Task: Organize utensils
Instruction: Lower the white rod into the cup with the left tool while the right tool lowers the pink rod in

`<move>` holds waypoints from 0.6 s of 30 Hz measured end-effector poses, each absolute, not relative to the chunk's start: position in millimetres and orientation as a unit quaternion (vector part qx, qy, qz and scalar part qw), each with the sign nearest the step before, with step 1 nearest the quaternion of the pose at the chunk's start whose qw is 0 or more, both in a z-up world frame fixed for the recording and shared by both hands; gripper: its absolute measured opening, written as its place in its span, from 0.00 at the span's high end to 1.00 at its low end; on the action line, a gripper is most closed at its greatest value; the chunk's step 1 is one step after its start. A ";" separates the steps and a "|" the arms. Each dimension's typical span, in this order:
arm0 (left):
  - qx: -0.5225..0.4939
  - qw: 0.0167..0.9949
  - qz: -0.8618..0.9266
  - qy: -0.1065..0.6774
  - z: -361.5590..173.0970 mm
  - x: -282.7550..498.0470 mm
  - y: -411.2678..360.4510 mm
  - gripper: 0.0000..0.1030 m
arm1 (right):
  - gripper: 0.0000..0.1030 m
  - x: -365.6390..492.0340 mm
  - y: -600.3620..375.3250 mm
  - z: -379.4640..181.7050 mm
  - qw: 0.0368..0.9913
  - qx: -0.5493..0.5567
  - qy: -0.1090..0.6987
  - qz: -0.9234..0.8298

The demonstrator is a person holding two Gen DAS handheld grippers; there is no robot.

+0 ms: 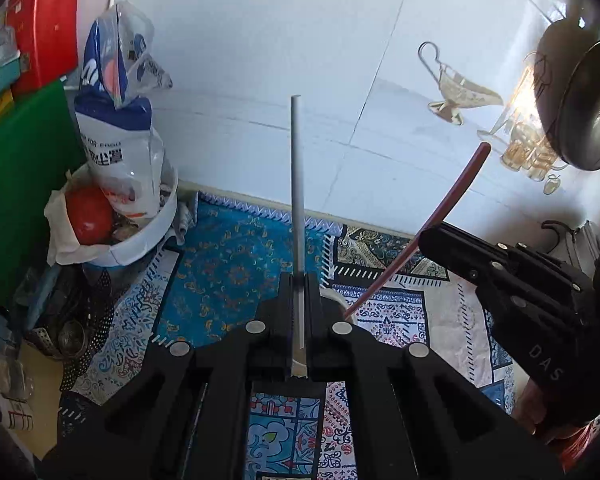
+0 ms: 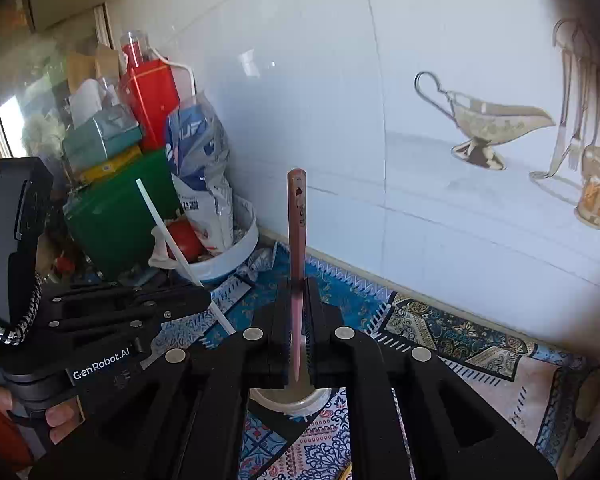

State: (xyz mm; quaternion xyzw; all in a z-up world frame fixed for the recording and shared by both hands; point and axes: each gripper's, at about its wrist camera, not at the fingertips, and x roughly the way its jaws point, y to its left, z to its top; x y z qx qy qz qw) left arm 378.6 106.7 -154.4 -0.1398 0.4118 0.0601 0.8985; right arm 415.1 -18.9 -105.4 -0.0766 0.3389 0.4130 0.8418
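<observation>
Upright white chopstick (image 1: 298,200), pink chopstick (image 2: 297,232)

- Counter under patterned cloth (image 1: 236,276), blue, white and tan prints, running up to the tiled wall.
- White bucket (image 1: 148,240) on the cloth at back left, tomato and bag inside.
- Green box (image 2: 116,220) beside the bucket, more boxes stacked on it.
- White cup (image 2: 290,400) on the cloth, near edge.

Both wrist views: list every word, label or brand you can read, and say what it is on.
"GenRobot.AI": on the side of the left claw, in the right wrist view.
"DAS": on the body of the right claw, cut off.
"FOR FOOD": on the white and blue bag; its other print is too blurred.
Marks on the pink chopstick: too small to read.
</observation>
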 end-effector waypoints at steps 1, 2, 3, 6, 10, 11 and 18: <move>-0.142 0.896 0.062 0.417 -159.2 380.4 107.9 0.98 | 0.95 417.0 -15.8 -111.3 0.838 -0.081 0.346 0.415; -0.144 0.893 0.063 0.422 -163.5 382.3 108.8 0.98 | 0.95 418.1 -12.7 -117.3 0.834 -0.084 0.352 0.417; -0.145 0.891 0.064 0.426 -167.7 384.0 110.0 0.98 | 0.95 419.6 -10.9 -121.1 0.831 -0.087 0.357 0.418; -0.153 0.885 0.063 0.436 -177.3 388.5 112.8 0.98 | 0.95 423.4 -5.3 -133.0 0.822 -0.097 0.370 0.421; -0.162 0.880 0.066 0.441 -182.3 391.4 115.7 0.98 | 0.95 426.4 -1.7 -139.9 0.814 -0.109 0.379 0.426; -0.164 0.880 0.067 0.441 -182.9 392.2 117.1 0.98 | 0.95 426.9 -0.8 -140.5 0.813 -0.111 0.380 0.427; -0.147 0.887 0.067 0.434 -169.0 387.9 109.2 0.93 | 0.95 425.3 -3.0 -136.6 0.813 -0.125 0.379 0.424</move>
